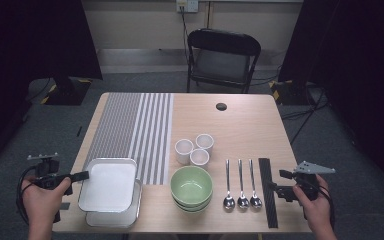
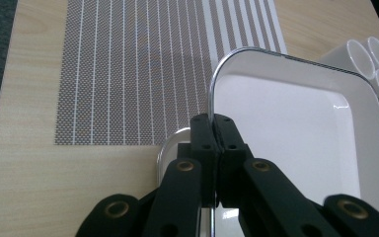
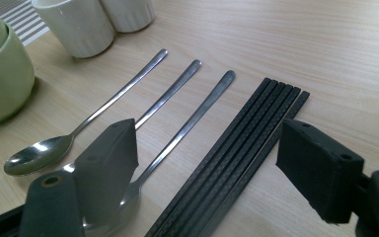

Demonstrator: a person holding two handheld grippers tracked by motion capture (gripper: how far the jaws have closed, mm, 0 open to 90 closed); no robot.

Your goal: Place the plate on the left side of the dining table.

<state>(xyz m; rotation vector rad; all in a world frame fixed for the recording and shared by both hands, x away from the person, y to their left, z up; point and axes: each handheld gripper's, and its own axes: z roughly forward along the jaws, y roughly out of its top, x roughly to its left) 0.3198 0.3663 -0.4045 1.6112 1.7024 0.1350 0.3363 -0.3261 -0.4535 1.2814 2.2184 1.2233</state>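
Tray (image 1: pixel 111 182) sits near the table's (image 1: pixel 240 125) front-left corner atop a second tray (image 1: pixel 122 217); left gripper (image 2: pixel 215 129) fingers are clenched on its left rim. Judged light, stiff and slick-glazed, it may tilt in an edge pinch; right gripper (image 3: pixel 207 163) fingers are released above the chopsticks (image 3: pixel 237 153).

Lower tray (image 1: pixel 130 212) mostly hidden under upper tray (image 1: pixel 111 182)

Bright, even overhead light — dark room edges, soft shadows, slight blur.
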